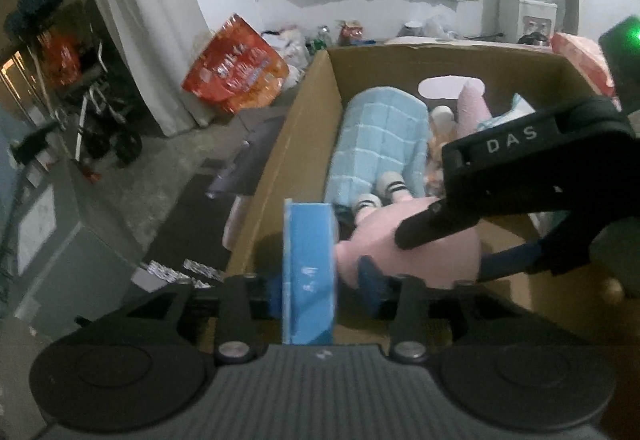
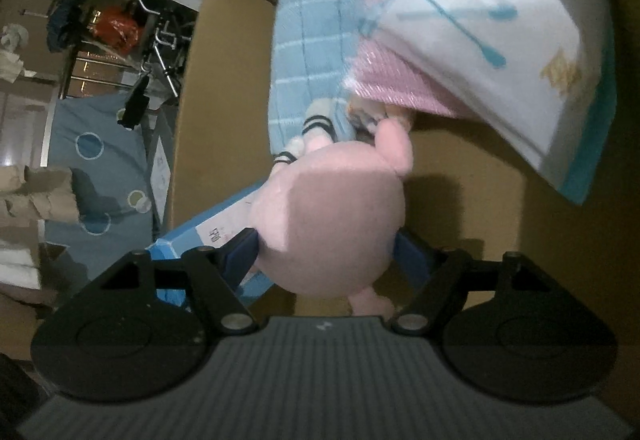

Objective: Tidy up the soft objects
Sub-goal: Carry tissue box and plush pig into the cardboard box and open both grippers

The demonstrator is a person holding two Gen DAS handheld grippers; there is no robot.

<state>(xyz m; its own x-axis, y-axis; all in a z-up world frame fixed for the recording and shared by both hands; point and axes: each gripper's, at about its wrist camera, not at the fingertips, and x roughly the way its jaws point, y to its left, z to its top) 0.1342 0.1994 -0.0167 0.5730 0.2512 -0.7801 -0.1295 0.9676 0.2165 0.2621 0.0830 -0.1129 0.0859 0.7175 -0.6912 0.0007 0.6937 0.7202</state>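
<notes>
An open cardboard box [image 1: 308, 112] holds a light blue checkered plush [image 1: 380, 136] and a round pink plush toy [image 2: 328, 216]. My right gripper [image 2: 326, 252] reaches into the box with a pad pressed on each flank of the pink toy. In the left wrist view it comes in from the right as the black right gripper [image 1: 440, 256], astride the same toy. My left gripper [image 1: 324, 286] hangs over the box's near end. A flat blue pack [image 1: 308, 272] stands on edge between its fingers, against the left pad and clear of the right one.
A pink pack [image 2: 396, 80] and a white-and-teal pack [image 2: 500, 52] lean at the box's far right. Outside the box lie an orange bag [image 1: 236, 76], a folded stroller [image 1: 104, 112] and a grey bin [image 1: 72, 248]. A water dispenser [image 1: 528, 0] stands by the back wall.
</notes>
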